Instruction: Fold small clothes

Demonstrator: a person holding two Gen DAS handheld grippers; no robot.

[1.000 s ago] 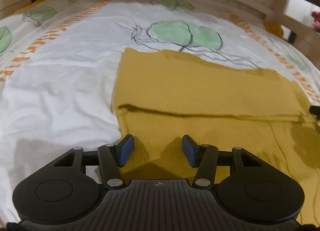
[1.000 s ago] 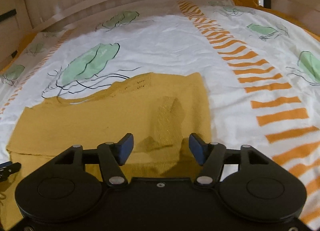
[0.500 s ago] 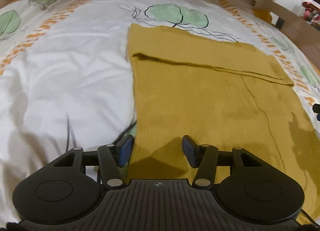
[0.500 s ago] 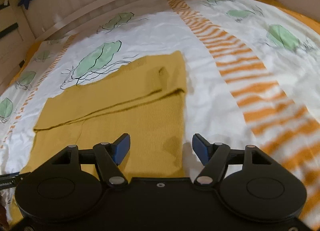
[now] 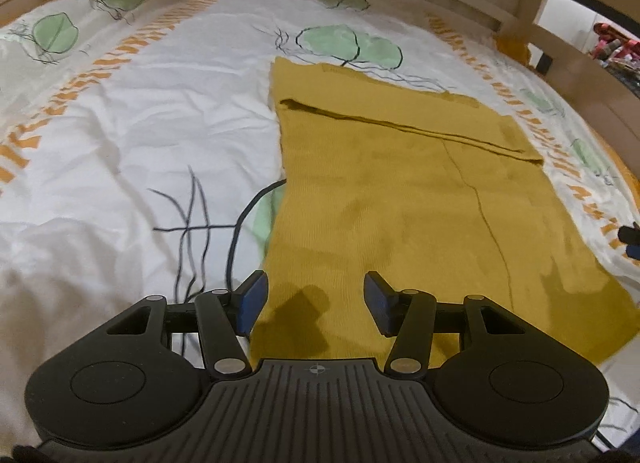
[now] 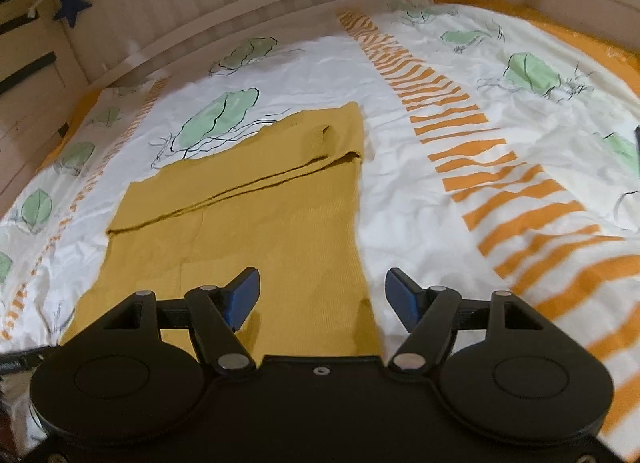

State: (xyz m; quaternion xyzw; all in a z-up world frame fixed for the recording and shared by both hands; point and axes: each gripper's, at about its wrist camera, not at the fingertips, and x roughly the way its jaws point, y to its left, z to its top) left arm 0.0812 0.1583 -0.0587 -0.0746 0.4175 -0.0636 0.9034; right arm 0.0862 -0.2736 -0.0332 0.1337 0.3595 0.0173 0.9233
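Note:
A mustard-yellow knitted garment lies flat on the bed, its far part folded over so a crease runs across it. In the right wrist view the same garment shows its folded band and right edge. My left gripper hovers open above the garment's near left corner, nothing between its blue pads. Over the garment's near right edge my right gripper is also open and holds nothing. The tip of the right gripper peeks in at the right border of the left wrist view.
The bed cover is white with green leaf prints and orange striped bands. A wooden slatted bed frame rings the mattress, with a blue star hanging at the back left. Bare cover lies left and right of the garment.
Both grippers have drawn back toward the near end of the garment and risen a little. The fold they hovered over now lies far ahead. Both stayed open.

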